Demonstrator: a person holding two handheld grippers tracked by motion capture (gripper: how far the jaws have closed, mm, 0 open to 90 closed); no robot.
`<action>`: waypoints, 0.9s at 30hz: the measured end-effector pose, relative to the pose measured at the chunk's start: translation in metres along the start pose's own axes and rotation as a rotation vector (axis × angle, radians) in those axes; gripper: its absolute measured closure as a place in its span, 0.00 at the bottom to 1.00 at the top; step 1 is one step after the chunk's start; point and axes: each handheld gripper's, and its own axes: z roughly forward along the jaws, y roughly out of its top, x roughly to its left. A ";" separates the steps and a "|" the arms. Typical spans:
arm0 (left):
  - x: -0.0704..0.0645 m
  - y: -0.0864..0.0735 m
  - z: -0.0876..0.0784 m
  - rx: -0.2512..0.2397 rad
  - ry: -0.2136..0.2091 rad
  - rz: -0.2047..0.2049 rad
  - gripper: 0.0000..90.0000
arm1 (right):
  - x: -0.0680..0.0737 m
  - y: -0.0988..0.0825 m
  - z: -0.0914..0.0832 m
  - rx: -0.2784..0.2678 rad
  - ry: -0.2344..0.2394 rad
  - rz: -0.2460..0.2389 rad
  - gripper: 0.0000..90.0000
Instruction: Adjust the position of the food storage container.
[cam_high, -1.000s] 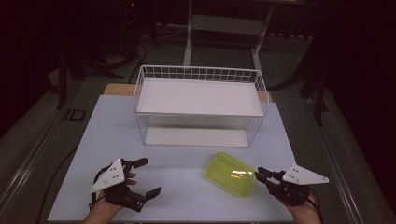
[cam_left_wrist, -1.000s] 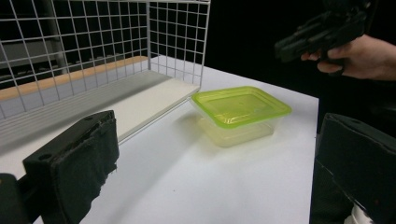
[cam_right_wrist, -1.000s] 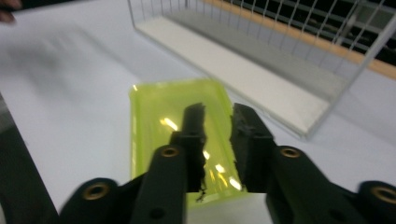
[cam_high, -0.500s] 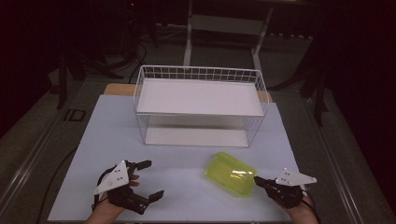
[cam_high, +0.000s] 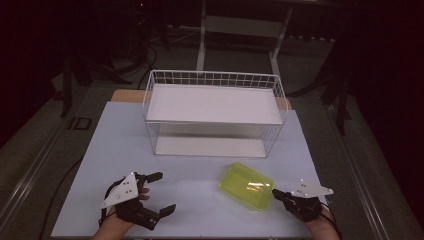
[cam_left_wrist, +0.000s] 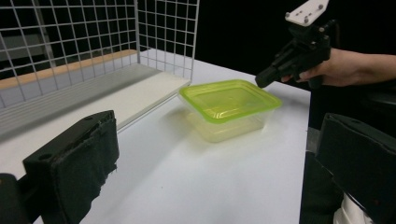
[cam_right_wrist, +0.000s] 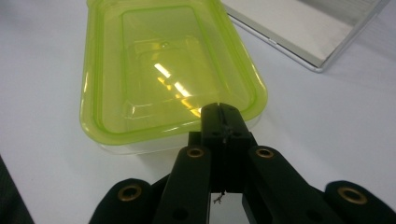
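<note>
A yellow-green lidded plastic container (cam_high: 247, 186) (cam_left_wrist: 229, 100) (cam_right_wrist: 163, 65) lies on the white table, right of centre and in front of the wire basket. My right gripper (cam_high: 276, 192) (cam_left_wrist: 261, 81) (cam_right_wrist: 219, 109) is shut, its joined tips at the container's near right rim with nothing between them. I cannot tell whether they touch the lid. My left gripper (cam_high: 161, 192) (cam_left_wrist: 210, 177) hovers near the table's front left with its jaws wide open and empty, pointing across the table at the container.
A white wire basket (cam_high: 215, 75) (cam_left_wrist: 163, 32) with a flat white shelf and a base plate (cam_right_wrist: 299, 28) stands at the back middle of the table (cam_high: 100, 150). Dark floor, stands and cables surround the table.
Both hands have drawn back a little toward the table's near edge. The right gripper's tips stay by the container's rim, and the container has not moved.
</note>
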 end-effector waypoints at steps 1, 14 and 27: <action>0.000 0.000 0.000 0.004 0.003 0.000 0.00 | -0.001 0.000 0.001 -0.004 0.006 0.002 1.00; -0.003 -0.001 0.004 0.015 0.006 0.004 0.00 | -0.009 0.024 0.025 -0.010 0.029 -0.069 1.00; 0.004 -0.002 -0.001 -0.012 0.039 -0.040 0.00 | -0.012 0.014 0.026 -0.006 0.041 -0.028 1.00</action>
